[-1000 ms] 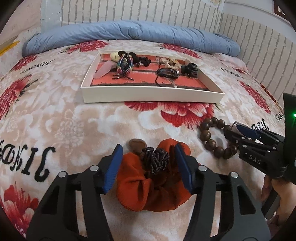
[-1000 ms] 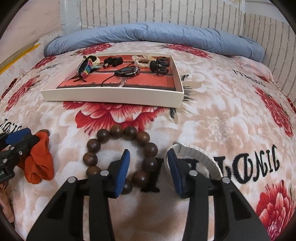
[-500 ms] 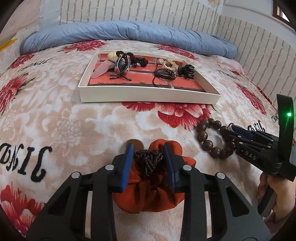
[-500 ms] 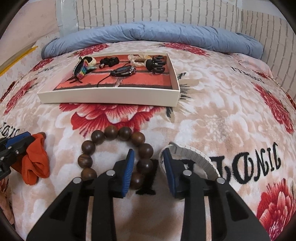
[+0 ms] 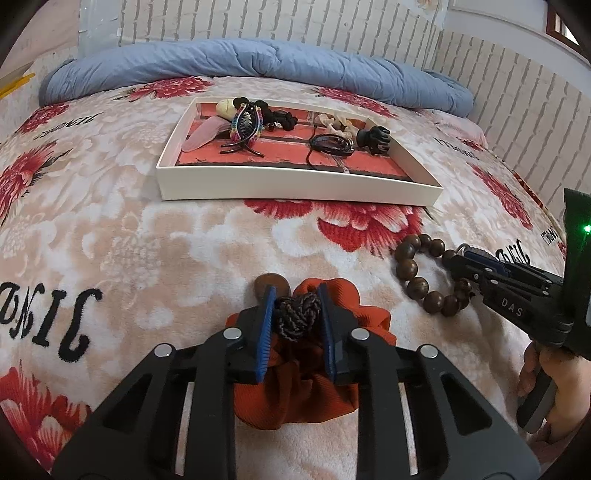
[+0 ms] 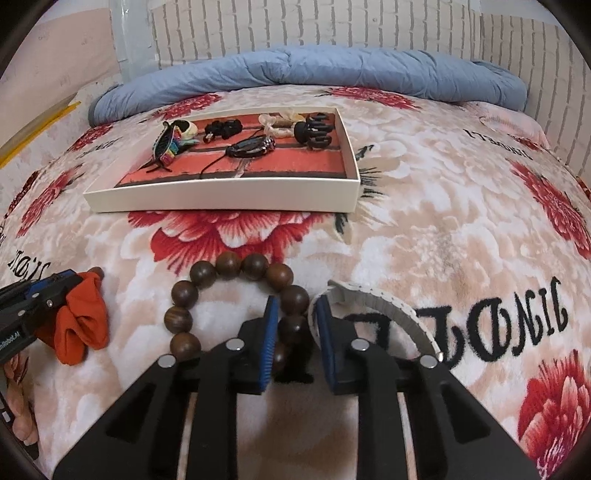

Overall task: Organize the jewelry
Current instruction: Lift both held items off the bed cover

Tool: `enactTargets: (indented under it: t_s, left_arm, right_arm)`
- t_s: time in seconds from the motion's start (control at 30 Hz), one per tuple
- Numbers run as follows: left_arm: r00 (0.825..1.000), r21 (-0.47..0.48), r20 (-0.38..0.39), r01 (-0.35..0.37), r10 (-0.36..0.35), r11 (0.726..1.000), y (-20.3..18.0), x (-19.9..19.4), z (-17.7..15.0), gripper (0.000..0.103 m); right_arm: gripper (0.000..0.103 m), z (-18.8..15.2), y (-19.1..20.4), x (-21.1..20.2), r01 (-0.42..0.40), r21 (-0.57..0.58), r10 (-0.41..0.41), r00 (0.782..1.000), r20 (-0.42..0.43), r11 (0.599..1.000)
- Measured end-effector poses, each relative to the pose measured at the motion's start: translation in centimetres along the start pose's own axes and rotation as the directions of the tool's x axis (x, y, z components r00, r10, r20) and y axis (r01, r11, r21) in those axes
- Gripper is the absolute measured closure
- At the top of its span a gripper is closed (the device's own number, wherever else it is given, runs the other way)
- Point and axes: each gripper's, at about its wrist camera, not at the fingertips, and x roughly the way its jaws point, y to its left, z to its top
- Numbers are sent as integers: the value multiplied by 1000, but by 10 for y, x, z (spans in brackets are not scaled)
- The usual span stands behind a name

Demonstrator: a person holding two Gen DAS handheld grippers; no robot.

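On the near part of the flower-patterned bed blanket, the left gripper has just been closing its jaws and now pinches the dark braided cord knot lying on the orange fabric scrunchie. To its right, the right gripper has just closed on the brown wooden bead bracelet. The white shallow tray sits farther back.

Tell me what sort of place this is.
Most likely a bedroom: everything lies on a bed under a flowered blanket, a rolled blue quilt lies along the far edge, and white brick-patterned walls close it in.
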Motion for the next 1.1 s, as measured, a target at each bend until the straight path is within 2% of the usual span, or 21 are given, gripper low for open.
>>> enactTargets:
  t_s: [0.37,0.67,0.77,0.9,1.1]
  left_arm:
    - [1000,-8,2,12,-12,1000,3,-2,-1,82]
    - [1000,-12,3,16,-16,1000,4,-1,-2,82]
    - [1000,-18,2,23,-23,1000,5,-1,-3,82]
    - [1000,-20,3,25,-25,999,6,-1,-3,82]
    - [1000,-20,1,24,-24,1000,7,-2,-3,81]
  right_arm:
    - [81,0,4,4,11,-17,-11,999,-30,1000]
    - [79,8,13,-16,10,-42,-9,1000,21,999]
    - [79,7,18,-12,-2,-45,2,1000,9,999]
    - [79,4,16,0,39,-25,-40,999,-22,999]
    - [79,4,12,11,26,-35,-28,999,-45,999]
